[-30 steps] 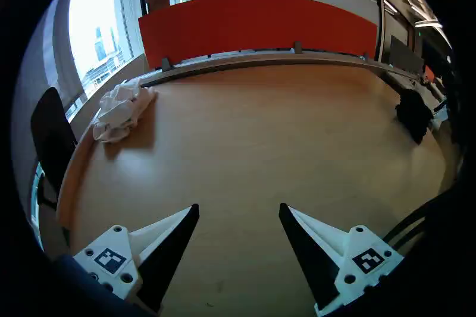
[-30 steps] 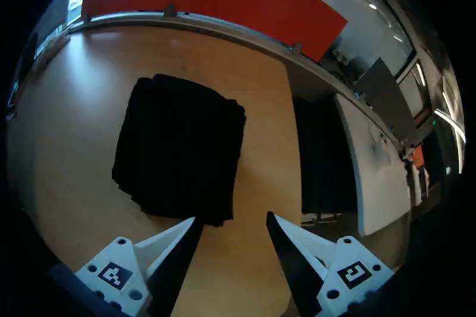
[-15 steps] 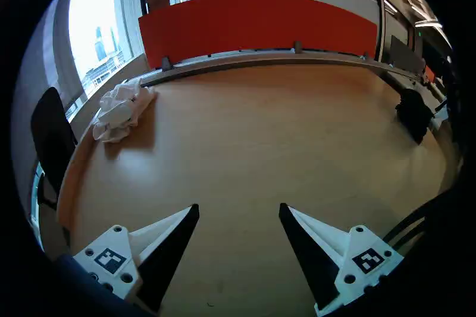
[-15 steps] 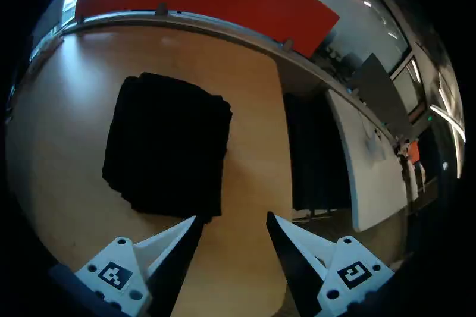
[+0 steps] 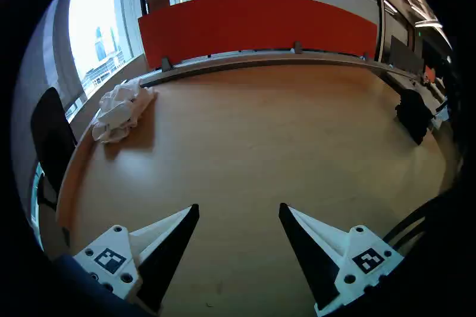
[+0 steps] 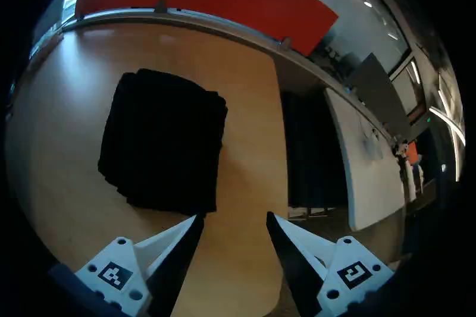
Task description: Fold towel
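Observation:
A black towel (image 6: pixel 162 141) lies folded in a flat stack on the wooden table (image 6: pixel 250 138) in the right gripper view, just beyond and left of my right gripper (image 6: pixel 235 225), which is open and holds nothing. In the left gripper view a crumpled white towel (image 5: pixel 121 112) rests at the far left edge of the table (image 5: pixel 268 132). My left gripper (image 5: pixel 238 216) hovers open over bare wood, well short of the white towel. The black towel (image 5: pixel 413 113) appears as a dark heap at the far right.
A red partition (image 5: pixel 256 22) runs along the table's far edge. A black chair (image 5: pixel 50 138) stands off the left side by the window. In the right gripper view the table's right edge (image 6: pixel 281 156) drops off to a dark gap and a white desk (image 6: pixel 366 162).
The right gripper has drifted slightly right, so the black towel sits further left in its view. The left gripper view is unchanged.

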{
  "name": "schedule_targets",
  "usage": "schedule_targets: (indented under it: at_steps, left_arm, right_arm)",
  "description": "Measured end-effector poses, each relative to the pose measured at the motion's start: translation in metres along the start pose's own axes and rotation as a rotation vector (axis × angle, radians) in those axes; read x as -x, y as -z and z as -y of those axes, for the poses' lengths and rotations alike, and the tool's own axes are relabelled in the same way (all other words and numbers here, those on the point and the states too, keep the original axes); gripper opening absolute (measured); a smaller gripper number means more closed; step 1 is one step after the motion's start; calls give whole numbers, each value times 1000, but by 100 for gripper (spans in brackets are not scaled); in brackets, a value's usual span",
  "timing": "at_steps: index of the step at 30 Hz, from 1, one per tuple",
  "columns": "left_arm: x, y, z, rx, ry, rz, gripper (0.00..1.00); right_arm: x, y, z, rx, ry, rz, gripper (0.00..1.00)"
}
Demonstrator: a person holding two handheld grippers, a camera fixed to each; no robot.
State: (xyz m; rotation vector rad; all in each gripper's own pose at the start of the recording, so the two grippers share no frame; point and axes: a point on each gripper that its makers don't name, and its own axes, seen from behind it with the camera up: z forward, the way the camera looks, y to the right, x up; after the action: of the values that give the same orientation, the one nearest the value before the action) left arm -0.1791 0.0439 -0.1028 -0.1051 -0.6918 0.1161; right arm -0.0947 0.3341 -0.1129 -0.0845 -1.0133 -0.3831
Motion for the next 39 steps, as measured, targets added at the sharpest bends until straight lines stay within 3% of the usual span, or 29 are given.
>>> schedule_targets:
  at_steps: [11, 27, 39]
  left_arm:
    - [0, 0, -1, 0, -3, 0, 100]
    - [2, 4, 6, -21, 12, 0, 100]
    - [6, 7, 11, -40, 23, 6, 100]
  right_arm:
    - [-14, 2, -1, -4, -10, -27, 81]
    - [-88, -8, 23, -75, 6, -125, 81]
    - [-123, -24, 40, -120, 10, -156, 81]
